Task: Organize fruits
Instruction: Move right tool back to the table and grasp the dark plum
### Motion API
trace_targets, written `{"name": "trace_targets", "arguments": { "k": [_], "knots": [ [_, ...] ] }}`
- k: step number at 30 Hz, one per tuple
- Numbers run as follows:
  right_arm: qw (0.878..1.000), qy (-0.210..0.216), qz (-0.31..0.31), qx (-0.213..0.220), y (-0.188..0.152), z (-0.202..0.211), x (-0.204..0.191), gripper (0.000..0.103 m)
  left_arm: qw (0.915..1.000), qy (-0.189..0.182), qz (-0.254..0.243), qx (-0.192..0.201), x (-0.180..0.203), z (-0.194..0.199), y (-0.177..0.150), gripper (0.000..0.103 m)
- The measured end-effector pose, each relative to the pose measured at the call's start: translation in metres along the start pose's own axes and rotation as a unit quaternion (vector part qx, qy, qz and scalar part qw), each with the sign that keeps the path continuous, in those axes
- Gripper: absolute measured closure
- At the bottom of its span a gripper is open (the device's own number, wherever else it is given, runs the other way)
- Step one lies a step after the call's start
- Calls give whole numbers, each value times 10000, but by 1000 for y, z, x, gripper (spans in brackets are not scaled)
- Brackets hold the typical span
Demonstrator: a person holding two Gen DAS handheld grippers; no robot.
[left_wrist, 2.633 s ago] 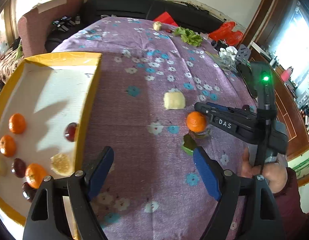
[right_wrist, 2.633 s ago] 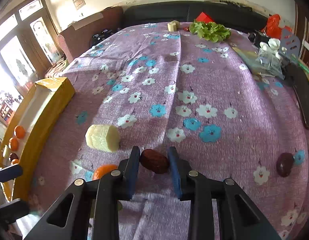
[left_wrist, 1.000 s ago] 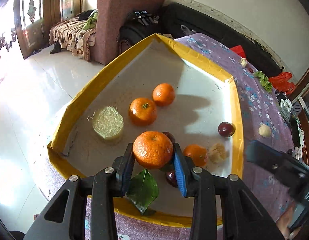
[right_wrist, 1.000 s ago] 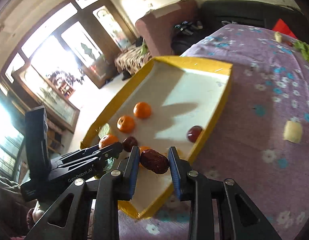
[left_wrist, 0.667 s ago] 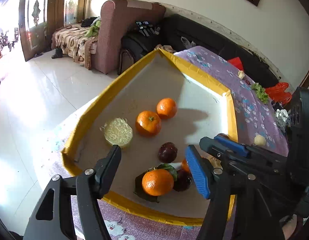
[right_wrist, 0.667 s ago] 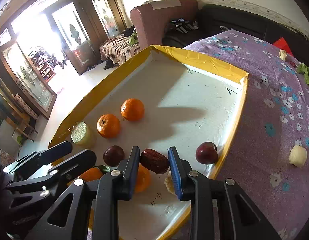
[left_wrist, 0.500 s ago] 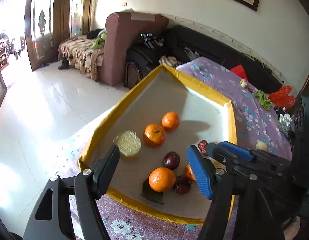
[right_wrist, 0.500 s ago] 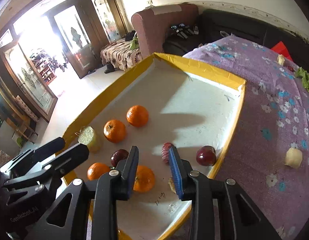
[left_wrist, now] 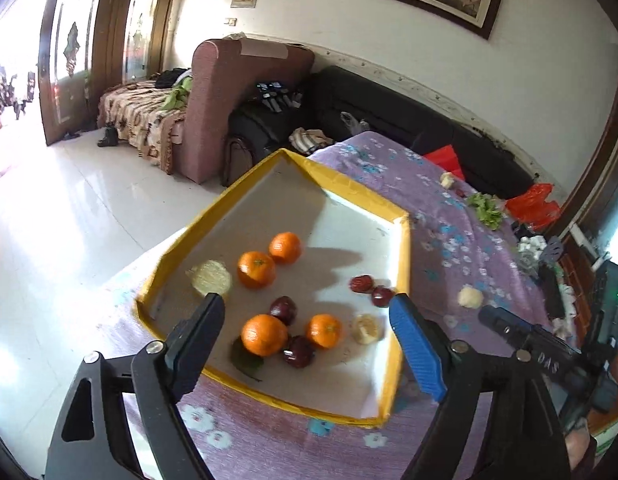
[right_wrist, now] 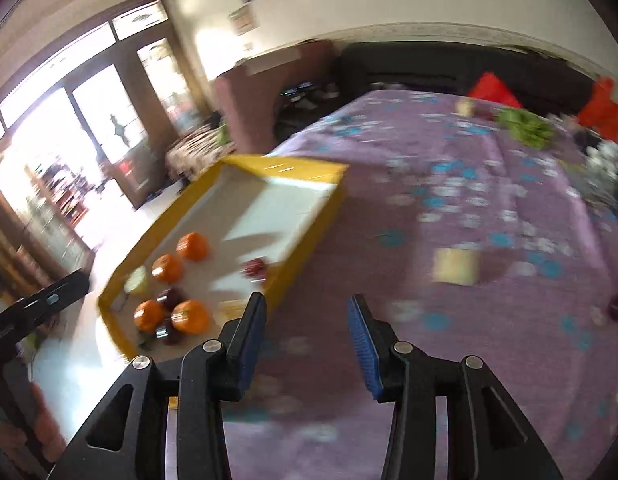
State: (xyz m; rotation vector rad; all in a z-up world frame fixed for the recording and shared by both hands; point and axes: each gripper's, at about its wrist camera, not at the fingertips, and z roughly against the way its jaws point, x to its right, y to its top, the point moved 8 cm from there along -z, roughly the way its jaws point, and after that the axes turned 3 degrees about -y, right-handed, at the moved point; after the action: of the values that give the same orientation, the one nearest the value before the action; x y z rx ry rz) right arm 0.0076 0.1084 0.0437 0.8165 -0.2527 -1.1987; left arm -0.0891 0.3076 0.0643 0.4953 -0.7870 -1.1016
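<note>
Both tools, left tool [left_wrist: 309,344] and right tool [right_wrist: 307,344], gape empty above the yellow tray [left_wrist: 403,264] holding oranges [left_wrist: 264,335] and dark fruits [left_wrist: 284,310].

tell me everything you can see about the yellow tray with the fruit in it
The yellow tray is a shallow rectangular box with taped-looking yellow walls and a white floor. It lies flat at the corner of the purple flowered tablecloth. Inside lie four oranges, several dark red fruits and two pale pieces, mostly at the near end. Neither gripper touches it.
</note>
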Motion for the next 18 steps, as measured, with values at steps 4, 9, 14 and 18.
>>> {"name": "trace_targets", "arguments": {
  "k": [4, 9, 14, 18],
  "knots": [
    [9955, -683, -652, 114, 5, 28, 99, 56, 9991, -252, -280, -210, 30, -11, -14, 17],
    [9788, -1510, -1353, 308, 1, 71, 213, 57, 9959, -460, -729, -262, 57, -12, -23, 17],
    [9546, -1989, -2208, 212, -13, 89, 314, 57, 9946, -602, -755, -370, 69, -18, -29, 17],
    [9531, -1920, -2340, 49, -20, 68, 332, 57, 9932, -584, -794, -613, 79, -33, -36, 17]
  ]
}}
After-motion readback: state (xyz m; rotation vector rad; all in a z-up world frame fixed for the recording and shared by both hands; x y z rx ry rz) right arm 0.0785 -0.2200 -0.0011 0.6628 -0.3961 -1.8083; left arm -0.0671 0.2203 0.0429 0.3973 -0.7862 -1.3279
